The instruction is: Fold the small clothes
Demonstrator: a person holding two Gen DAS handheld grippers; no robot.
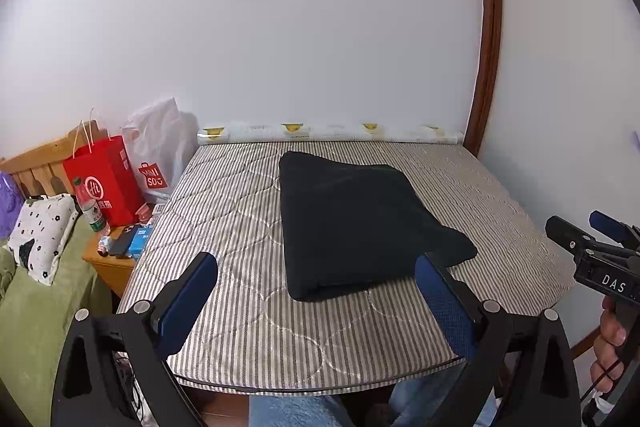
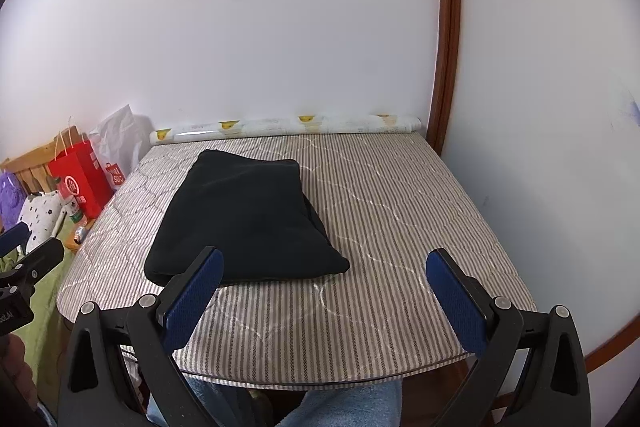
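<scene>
A black garment (image 1: 352, 223) lies folded into a thick rectangle on the striped quilted table top (image 1: 248, 339); it also shows in the right wrist view (image 2: 248, 223). My left gripper (image 1: 316, 267) is open and empty, held above the table's near edge, just short of the garment's near end. My right gripper (image 2: 324, 267) is open and empty, near the front edge, to the right of the garment's near corner. The right gripper (image 1: 592, 239) also shows at the right edge of the left wrist view.
A rolled patterned sheet (image 1: 332, 133) lies along the back edge by the wall. To the left stand a red paper bag (image 1: 104, 179), a white plastic bag (image 1: 160, 143), a bottle (image 1: 90, 207) and small items on a wooden stand (image 1: 108, 267).
</scene>
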